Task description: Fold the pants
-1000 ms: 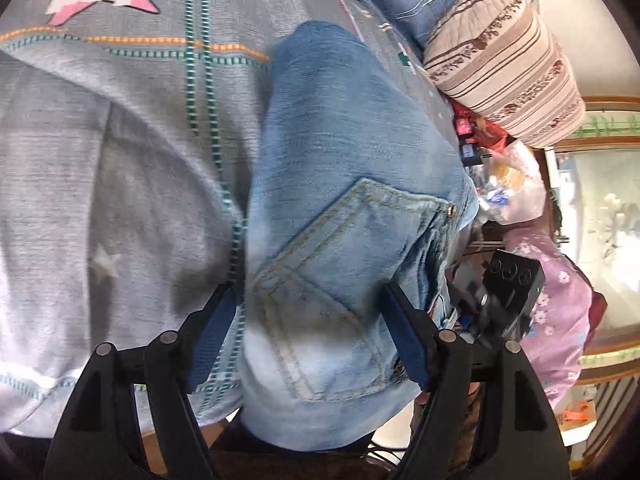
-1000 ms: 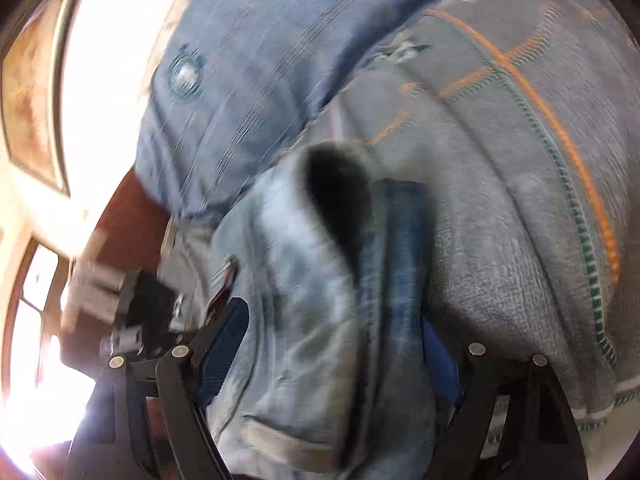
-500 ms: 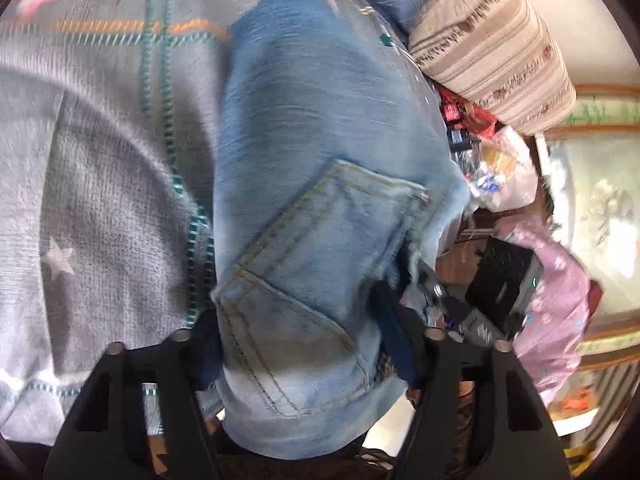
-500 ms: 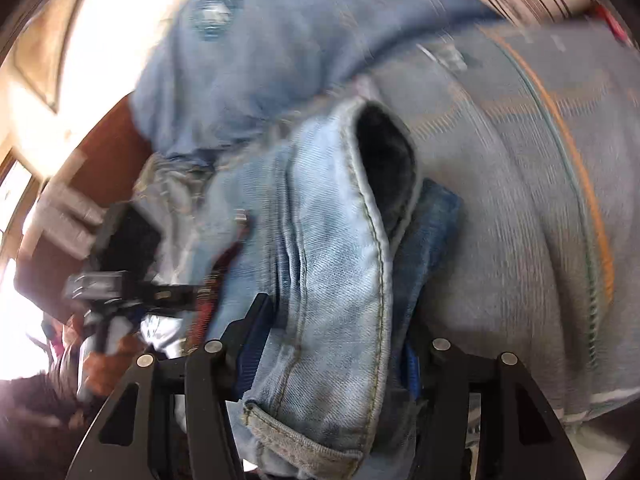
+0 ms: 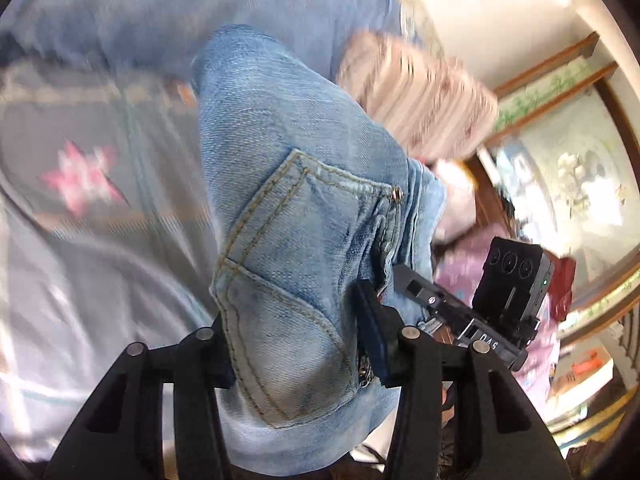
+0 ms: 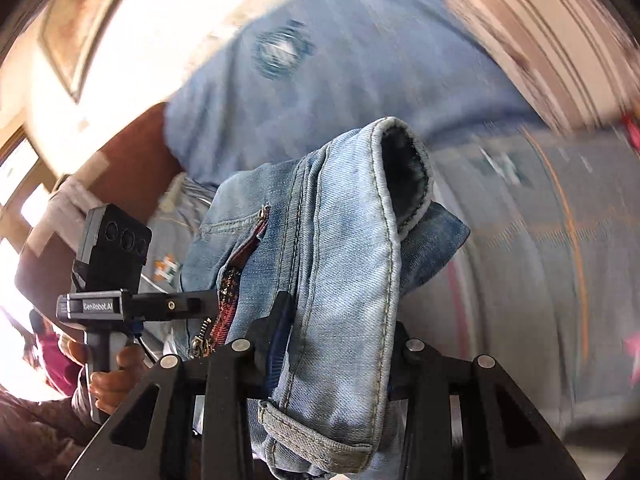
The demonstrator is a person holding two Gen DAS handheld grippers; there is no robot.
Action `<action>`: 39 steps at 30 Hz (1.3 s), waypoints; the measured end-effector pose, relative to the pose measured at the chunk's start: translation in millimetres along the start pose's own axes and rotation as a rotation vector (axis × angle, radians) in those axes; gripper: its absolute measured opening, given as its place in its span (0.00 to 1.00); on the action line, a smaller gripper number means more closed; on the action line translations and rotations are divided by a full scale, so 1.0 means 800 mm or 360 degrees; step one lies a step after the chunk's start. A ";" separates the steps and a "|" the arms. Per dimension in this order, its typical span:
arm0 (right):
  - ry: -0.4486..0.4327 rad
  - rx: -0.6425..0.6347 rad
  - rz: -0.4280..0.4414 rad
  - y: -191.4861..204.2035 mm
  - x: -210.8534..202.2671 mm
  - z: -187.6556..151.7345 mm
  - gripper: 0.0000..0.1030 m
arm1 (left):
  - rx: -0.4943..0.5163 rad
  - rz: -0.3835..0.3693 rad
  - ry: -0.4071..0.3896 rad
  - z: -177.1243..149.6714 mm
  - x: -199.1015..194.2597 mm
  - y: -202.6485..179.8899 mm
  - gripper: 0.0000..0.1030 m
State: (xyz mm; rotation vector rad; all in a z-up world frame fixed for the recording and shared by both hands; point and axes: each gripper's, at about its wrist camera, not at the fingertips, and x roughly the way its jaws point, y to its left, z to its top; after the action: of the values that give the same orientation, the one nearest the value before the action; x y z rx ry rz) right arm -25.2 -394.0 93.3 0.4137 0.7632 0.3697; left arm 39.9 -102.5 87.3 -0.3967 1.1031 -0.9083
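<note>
Both grippers have just closed on the waist end of the denim jeans (image 5: 304, 216): left gripper (image 5: 296, 344) at the back pocket, right gripper (image 6: 340, 344) beside the zipper, above the grey bedspread (image 5: 100, 240). The bunched denim could slip out, since each hold is thick and uneven.

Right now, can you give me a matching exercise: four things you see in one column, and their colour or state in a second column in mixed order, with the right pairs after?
Things:
1. jeans
2. star on the grey bedcover
3. left gripper
4. pillow

Colour or state:
A. pink
B. beige with stripes
C. light blue denim with a stitched back pocket
D. black, its jaws just closing, clamped on the denim

Pairs: 1-C, 2-A, 3-D, 4-B
</note>
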 end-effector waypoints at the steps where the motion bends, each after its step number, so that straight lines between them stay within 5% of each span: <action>1: -0.0016 -0.0030 0.0019 0.009 0.010 0.013 0.38 | -0.0011 0.0041 -0.0052 0.012 -0.008 0.006 0.46; 4: -0.0024 -0.0056 0.0102 0.031 0.064 0.052 0.38 | -0.0063 0.0189 -0.0153 0.042 -0.019 0.041 0.49; 9: 0.0098 -0.0059 0.0092 0.033 0.191 0.083 0.38 | -0.0289 0.0387 -0.0103 0.075 0.012 0.139 0.49; 11: 0.0170 -0.0051 0.0032 0.022 0.247 0.082 0.38 | -0.0396 0.0474 -0.0009 0.078 0.044 0.183 0.49; 13: 0.0284 -0.0052 -0.0090 0.007 0.298 0.068 0.41 | -0.0454 0.0549 -0.0020 0.075 0.061 0.216 0.62; 14: 0.0301 -0.0054 -0.0160 -0.002 0.316 0.059 0.51 | -0.0476 0.0522 -0.0049 0.073 0.059 0.224 0.66; 16: 0.0217 0.0025 -0.0119 -0.014 0.313 0.055 0.61 | -0.0515 0.0452 -0.0071 0.071 0.056 0.233 0.68; 20: 0.0171 0.0099 -0.0123 -0.019 0.281 0.068 0.61 | -0.0481 0.0487 -0.0127 0.069 0.043 0.221 0.68; 21: 0.0143 0.0078 -0.0169 -0.016 0.270 0.070 0.63 | -0.0461 0.0516 -0.0156 0.062 0.033 0.215 0.68; 23: 0.0091 -0.0031 -0.0387 -0.005 0.248 0.073 0.89 | -0.0409 0.0610 -0.0230 0.054 0.018 0.197 0.68; 25: 0.0035 -0.0119 -0.0569 0.008 0.226 0.068 0.99 | -0.0378 0.0728 -0.0281 0.039 -0.003 0.201 0.74; 29: -0.0075 -0.0275 -0.0814 0.030 0.186 0.035 0.99 | -0.0312 0.1192 -0.0381 0.006 -0.020 0.184 0.75; 31: -0.0117 -0.0296 -0.0906 0.037 0.175 0.015 0.99 | -0.0265 0.1326 -0.0430 -0.009 -0.025 0.175 0.75; 39: -0.0158 -0.0355 -0.0922 0.054 0.135 -0.041 0.99 | -0.0121 0.1503 -0.0530 -0.059 -0.035 0.149 0.75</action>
State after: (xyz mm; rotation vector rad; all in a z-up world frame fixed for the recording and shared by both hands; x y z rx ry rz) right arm 15.8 -299.5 29.8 -0.0085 0.7013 -0.1101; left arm 44.3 -2.6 2.2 -0.0494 0.8663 0.0378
